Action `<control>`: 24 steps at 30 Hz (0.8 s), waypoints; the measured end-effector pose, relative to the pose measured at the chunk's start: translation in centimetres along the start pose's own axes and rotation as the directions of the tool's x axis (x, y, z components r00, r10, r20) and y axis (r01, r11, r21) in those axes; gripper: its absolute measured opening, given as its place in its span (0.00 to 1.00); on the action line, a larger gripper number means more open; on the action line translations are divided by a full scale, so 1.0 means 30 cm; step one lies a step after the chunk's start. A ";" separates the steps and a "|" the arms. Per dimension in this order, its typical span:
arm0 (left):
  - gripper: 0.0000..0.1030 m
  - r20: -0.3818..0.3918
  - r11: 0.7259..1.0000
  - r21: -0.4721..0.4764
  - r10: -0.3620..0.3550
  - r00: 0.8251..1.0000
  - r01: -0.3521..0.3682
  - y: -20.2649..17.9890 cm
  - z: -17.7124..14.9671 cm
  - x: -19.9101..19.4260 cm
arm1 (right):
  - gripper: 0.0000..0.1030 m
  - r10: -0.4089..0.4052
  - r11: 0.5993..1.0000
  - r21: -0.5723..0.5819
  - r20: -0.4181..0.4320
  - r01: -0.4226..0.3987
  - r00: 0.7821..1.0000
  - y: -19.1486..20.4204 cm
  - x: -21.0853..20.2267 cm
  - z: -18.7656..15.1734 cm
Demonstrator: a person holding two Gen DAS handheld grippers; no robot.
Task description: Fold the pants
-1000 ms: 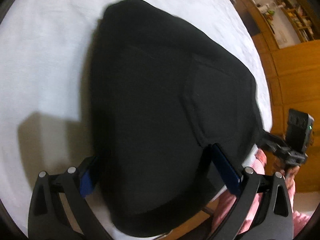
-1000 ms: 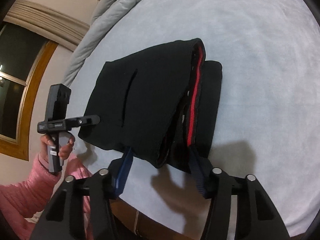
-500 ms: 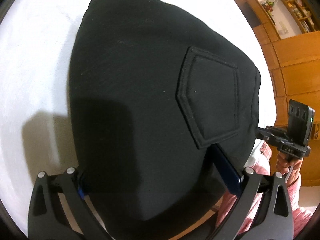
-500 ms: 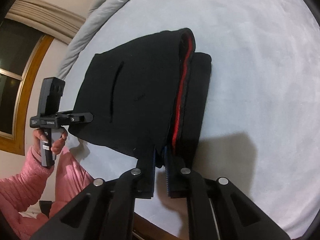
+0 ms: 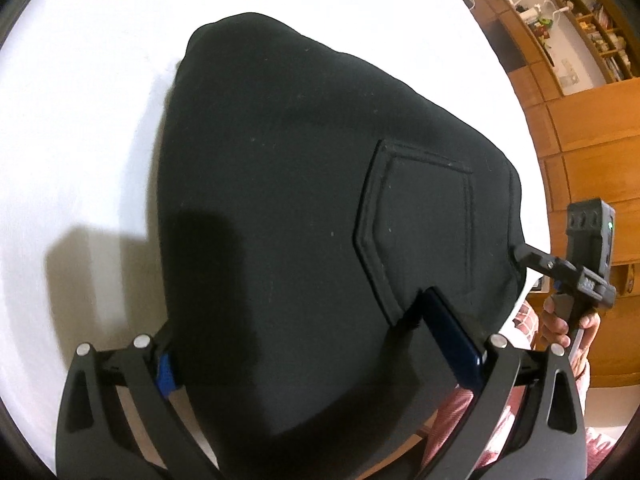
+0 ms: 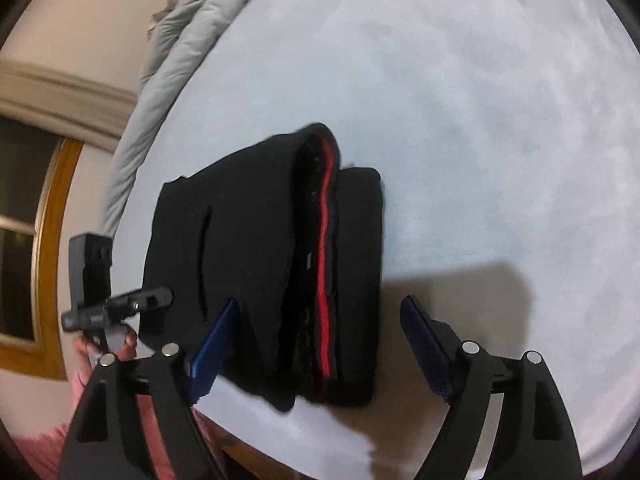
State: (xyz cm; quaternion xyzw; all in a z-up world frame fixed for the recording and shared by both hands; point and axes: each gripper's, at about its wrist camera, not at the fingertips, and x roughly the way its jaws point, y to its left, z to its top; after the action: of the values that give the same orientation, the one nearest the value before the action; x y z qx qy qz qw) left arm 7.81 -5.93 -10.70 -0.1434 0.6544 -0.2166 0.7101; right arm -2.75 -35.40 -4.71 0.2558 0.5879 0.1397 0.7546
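Observation:
The black pants (image 5: 300, 208) lie folded in a thick stack on the white bed sheet (image 5: 80, 120), back pocket (image 5: 420, 232) facing up. In the right wrist view the stack (image 6: 248, 264) shows a red waistband stripe (image 6: 325, 264) between its layers. My left gripper (image 5: 312, 344) is open, its fingers straddling the near edge of the stack. My right gripper (image 6: 320, 344) is open wide just above the stack's near end, holding nothing. The other gripper shows at the edge of each view, right one (image 5: 576, 268), left one (image 6: 104, 300).
A grey rolled duvet (image 6: 172, 64) lies along the far left edge of the bed. Wooden cabinets (image 5: 592, 152) stand beyond the bed's right side. The bed's near edge (image 6: 320, 456) runs just under the grippers. My pink sleeve (image 5: 532, 360) is by the edge.
My right gripper was shut on the stack's near edge half a second ago and has let go and opened wide. My left gripper has pulled back slightly, staying open.

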 end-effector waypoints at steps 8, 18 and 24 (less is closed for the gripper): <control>0.97 -0.003 1.000 0.018 0.015 1.000 -0.015 0.013 0.017 0.017 | 0.97 -0.013 1.000 0.016 -0.035 0.013 0.999 -0.015 0.110 0.023; 0.79 0.015 0.998 -0.008 0.069 0.998 -0.068 0.006 0.020 -0.010 | 0.56 0.000 1.000 -0.022 -0.023 -0.001 1.000 0.038 0.083 0.015; 0.62 0.047 0.993 0.025 0.113 0.992 -0.114 -0.040 0.016 -0.045 | 0.40 0.026 0.998 -0.061 -0.005 -0.027 1.000 0.070 0.054 0.012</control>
State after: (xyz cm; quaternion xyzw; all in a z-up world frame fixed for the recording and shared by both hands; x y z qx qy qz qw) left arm 8.06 -6.34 -8.90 -0.1009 0.6421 -0.1816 0.7379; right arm -1.77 -32.92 -4.82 0.2400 0.5814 0.1681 0.7590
